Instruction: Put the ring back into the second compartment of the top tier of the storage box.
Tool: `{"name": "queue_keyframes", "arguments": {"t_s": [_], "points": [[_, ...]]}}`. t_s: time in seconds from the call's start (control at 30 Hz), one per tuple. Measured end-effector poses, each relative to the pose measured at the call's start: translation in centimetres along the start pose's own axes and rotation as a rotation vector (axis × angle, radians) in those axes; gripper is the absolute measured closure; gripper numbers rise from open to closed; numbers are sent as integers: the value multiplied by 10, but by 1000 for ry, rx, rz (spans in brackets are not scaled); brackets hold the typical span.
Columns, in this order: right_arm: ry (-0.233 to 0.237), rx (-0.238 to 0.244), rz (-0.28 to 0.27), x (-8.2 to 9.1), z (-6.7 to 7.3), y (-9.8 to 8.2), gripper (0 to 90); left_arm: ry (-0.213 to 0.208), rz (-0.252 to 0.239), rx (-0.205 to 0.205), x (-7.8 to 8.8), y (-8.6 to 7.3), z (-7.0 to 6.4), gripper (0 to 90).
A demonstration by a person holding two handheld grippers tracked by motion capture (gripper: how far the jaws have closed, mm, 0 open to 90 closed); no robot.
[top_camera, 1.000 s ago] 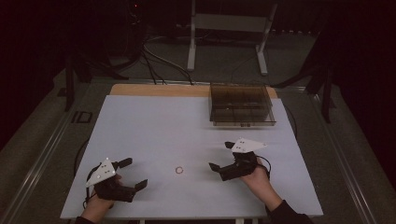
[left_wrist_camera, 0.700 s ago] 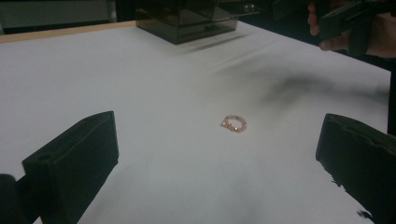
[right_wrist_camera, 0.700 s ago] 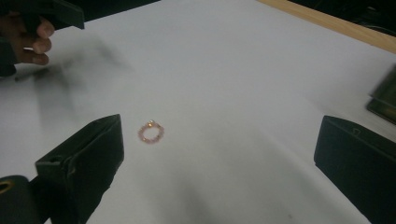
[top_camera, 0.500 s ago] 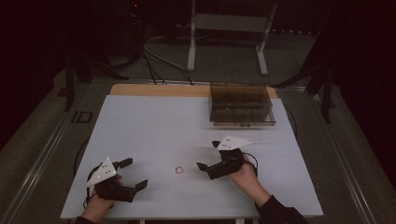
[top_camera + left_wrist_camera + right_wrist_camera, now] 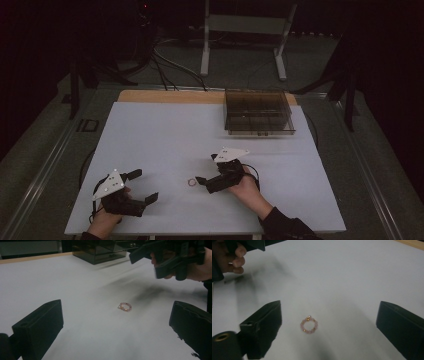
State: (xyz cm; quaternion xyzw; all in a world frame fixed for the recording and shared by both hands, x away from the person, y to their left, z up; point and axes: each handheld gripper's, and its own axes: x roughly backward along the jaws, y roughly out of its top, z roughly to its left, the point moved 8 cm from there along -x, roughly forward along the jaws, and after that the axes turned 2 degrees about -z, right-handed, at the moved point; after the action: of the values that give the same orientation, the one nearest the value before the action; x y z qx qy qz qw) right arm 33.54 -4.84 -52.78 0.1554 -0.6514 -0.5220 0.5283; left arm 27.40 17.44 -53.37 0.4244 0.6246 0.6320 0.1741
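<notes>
- Your right gripper [image 5: 205, 176] sits just right of the bead ring [image 5: 192, 182] in the high view, jaws pointing left at it.
- In the right gripper view the jaws stand wide apart, the bead ring [image 5: 309, 325] lies flat on the white table [image 5: 352, 272] between them, nearer the left jaw, touching neither.
- Those jaws have just been closing a little; nothing is gripped, they are wide open with the ring lying loose between them.
- Your left gripper [image 5: 142, 186] rests near the front left corner of the table [image 5: 165, 130], well apart from the ring, jaws spread wide and holding nothing.
- The left gripper view shows the ring [image 5: 124, 306] out ahead on the bare table, beyond both jaws, with your right gripper [image 5: 147, 261] and hand [image 5: 197, 263] above and to the right of it.
- The ring is pink beads with a few gold ones, sitting roughly mid-table toward your edge.
- A dark see-through box [image 5: 257, 111] with compartments stands at the far right of the table, well apart from the ring.
</notes>
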Motion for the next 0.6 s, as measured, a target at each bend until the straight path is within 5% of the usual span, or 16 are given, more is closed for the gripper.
{"name": "queue_keyframes", "arguments": {"t_s": [0.53,0.6], "points": [[-27,-19,32,-26,3,-2,72,-1,-3,1,0,0,0,0],[-37,-22,45,-30,4,-3,145,0,5,-2,0,-1,0,0]]}}
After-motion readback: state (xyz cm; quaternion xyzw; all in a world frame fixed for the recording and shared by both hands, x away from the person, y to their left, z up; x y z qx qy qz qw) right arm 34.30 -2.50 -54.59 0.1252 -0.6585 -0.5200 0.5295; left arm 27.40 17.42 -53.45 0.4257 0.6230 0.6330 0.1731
